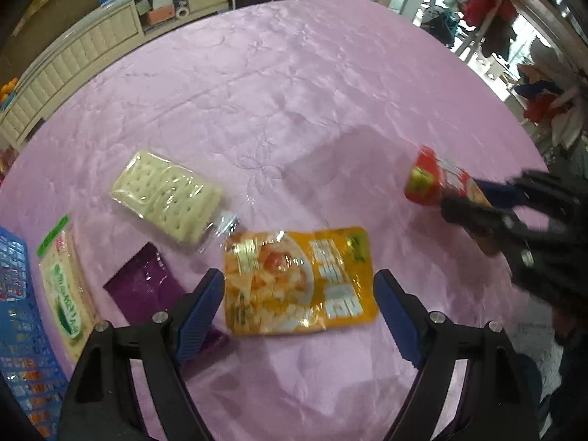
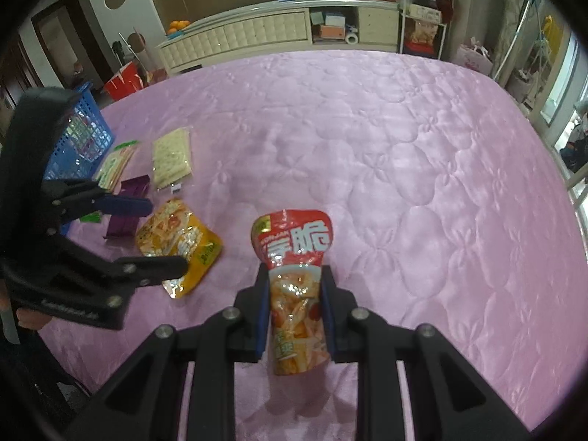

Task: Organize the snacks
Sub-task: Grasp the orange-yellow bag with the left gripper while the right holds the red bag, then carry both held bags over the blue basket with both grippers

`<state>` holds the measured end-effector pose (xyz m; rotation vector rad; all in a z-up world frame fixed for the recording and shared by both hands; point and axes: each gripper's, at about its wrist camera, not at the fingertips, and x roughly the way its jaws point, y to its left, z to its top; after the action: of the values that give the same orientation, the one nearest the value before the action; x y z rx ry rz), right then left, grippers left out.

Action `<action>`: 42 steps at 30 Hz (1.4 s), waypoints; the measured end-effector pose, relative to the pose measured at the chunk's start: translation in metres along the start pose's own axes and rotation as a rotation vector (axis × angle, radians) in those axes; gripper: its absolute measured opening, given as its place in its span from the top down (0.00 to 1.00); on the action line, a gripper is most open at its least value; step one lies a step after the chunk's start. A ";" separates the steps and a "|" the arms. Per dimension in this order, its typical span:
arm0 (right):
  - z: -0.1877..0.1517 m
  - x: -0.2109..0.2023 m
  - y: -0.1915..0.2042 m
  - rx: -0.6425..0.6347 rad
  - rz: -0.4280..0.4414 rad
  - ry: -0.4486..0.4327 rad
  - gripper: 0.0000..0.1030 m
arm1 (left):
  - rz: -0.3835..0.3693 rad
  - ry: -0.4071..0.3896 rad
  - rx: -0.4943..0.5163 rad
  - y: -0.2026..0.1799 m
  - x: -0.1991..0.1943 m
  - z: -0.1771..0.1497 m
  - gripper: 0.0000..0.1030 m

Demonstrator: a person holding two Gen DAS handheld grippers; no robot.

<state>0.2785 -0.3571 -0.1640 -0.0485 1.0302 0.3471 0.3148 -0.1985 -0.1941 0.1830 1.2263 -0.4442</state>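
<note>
My right gripper point(image 2: 294, 275) is shut on a red snack pouch point(image 2: 294, 242) and holds it above the pink cloth; it also shows in the left wrist view point(image 1: 437, 180). My left gripper point(image 1: 299, 286) is open, its jaws on either side of a yellow snack pouch point(image 1: 297, 279) lying flat; the pouch also shows in the right wrist view point(image 2: 180, 235). A clear cracker pack point(image 1: 169, 194), a purple packet point(image 1: 143, 283) and a green-labelled cracker pack point(image 1: 66, 283) lie to the left.
A blue plastic basket point(image 1: 18, 316) stands at the left table edge, also in the right wrist view point(image 2: 84, 139). The pink quilted cloth point(image 2: 404, 154) covers the table. A white cabinet point(image 2: 257, 33) and room clutter lie beyond.
</note>
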 end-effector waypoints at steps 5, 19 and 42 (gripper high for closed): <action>0.000 0.000 0.002 0.022 0.011 -0.013 0.73 | -0.004 0.025 0.021 -0.007 0.011 0.009 0.21; -0.016 -0.002 -0.012 0.078 0.018 -0.008 0.73 | 0.079 0.034 0.084 -0.042 0.031 0.027 0.02; 0.009 -0.042 0.037 0.041 0.047 -0.072 0.72 | 0.008 -0.089 0.021 -0.043 -0.047 -0.005 0.95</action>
<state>0.2554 -0.3316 -0.1197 0.0245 0.9683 0.3678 0.2801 -0.2242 -0.1474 0.1838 1.1339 -0.4539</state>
